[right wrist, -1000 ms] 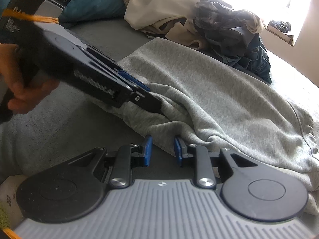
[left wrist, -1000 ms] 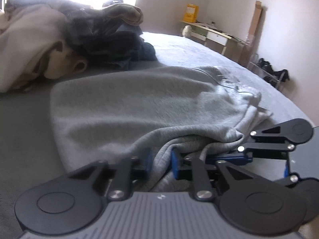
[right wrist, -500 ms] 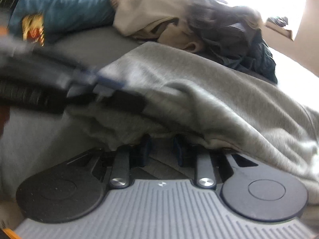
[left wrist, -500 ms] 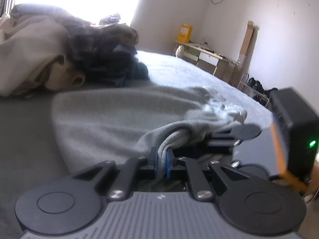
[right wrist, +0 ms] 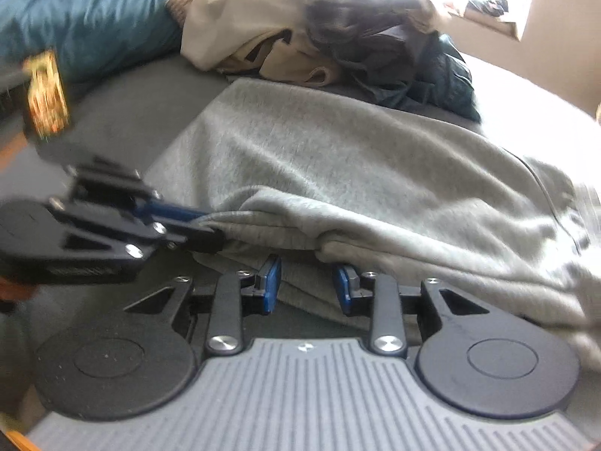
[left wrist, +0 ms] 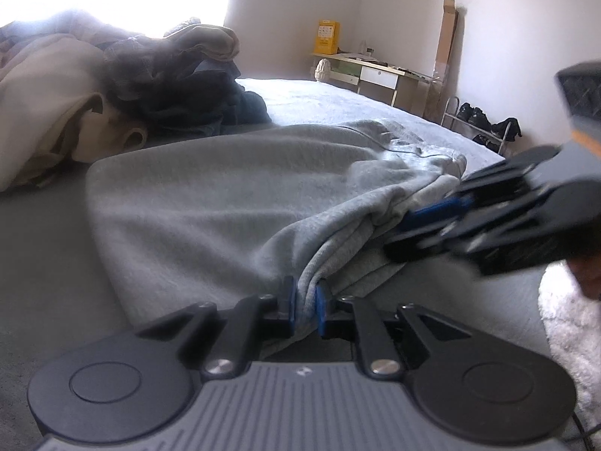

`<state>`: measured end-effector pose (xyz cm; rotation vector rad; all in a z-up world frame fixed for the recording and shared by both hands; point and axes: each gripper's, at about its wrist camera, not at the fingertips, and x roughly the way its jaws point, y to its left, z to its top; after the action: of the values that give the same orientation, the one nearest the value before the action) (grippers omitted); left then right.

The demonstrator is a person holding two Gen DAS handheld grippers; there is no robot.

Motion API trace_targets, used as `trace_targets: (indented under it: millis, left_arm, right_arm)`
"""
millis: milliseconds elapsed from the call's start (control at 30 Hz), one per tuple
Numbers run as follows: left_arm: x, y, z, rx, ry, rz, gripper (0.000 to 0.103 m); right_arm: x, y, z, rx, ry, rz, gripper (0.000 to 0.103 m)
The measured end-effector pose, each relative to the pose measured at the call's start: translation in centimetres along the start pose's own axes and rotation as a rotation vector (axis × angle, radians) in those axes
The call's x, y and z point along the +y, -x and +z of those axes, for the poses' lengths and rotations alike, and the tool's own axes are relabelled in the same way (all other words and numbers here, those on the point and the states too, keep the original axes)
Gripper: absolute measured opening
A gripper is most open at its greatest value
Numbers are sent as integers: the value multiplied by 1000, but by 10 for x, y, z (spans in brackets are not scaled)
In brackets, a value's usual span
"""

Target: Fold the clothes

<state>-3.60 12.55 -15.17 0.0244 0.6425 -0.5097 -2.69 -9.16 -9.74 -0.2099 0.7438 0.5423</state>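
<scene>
While the left gripper point(left wrist: 303, 306) pinches the near hem of the grey garment point(left wrist: 210, 203), its jaws are opening slightly; the right gripper point(right wrist: 307, 285) opens too, the hem lying loose between its pads. Bare bed point(left wrist: 41, 248) lies beside, and a clothes pile point(left wrist: 124, 86) behind.

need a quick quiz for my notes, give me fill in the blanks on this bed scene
1. The left gripper pinches the edge of a ____ fleece garment.
2. The fingers' pads are ____ in colour.
3. The heap of unfolded clothes lies ____ the garment, near the bright window.
4. The garment is spread on a ____.

Missing: grey; blue; behind; bed
</scene>
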Motion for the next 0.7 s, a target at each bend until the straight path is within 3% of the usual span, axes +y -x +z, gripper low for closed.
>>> trace_targets:
  millis: [100, 233, 267, 400, 467, 533, 700]
  left_arm:
    - [0, -1, 0, 5, -4, 9, 14]
    - [-1, -1, 1, 11, -7, 16, 14]
    - [-1, -1, 2, 13, -5, 17, 14]
    - [-3, 3, 2, 38, -14, 24, 18]
    - [-5, 10, 4, 51, -33, 34, 20]
    - [-3, 22, 11, 59, -27, 29, 20]
    - [5, 40, 37, -25, 66, -8, 20]
  right_arm:
    - [0, 25, 5, -78, -10, 20, 29]
    - [5, 31, 24, -187, 71, -56, 29]
    - [3, 24, 26, -175, 63, -54, 29]
    - [-6, -37, 0, 38, -3, -41, 28]
    - [-16, -41, -4, 22, -102, -22, 28]
    - [-18, -40, 1, 29, -116, -21, 28]
    - [-14, -40, -3, 20, -107, -24, 29]
